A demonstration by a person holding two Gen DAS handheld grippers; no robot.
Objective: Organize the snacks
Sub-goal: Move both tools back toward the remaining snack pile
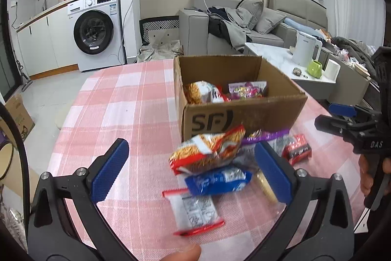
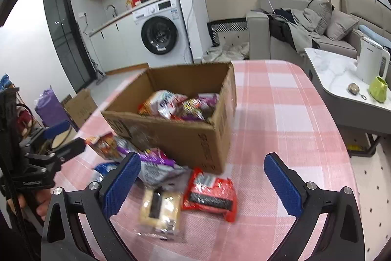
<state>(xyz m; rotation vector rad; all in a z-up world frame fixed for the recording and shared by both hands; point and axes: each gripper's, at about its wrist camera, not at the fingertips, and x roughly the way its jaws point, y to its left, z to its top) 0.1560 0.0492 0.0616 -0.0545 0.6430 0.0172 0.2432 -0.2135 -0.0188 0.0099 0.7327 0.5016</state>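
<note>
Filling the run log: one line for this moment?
left tool open | right tool open | box part filled | snacks on table

Home: washing machine, sofa.

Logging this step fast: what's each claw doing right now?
Left claw: open, holding nothing, above the loose snack packets.
Right claw: open, holding nothing, over the red packet.
</note>
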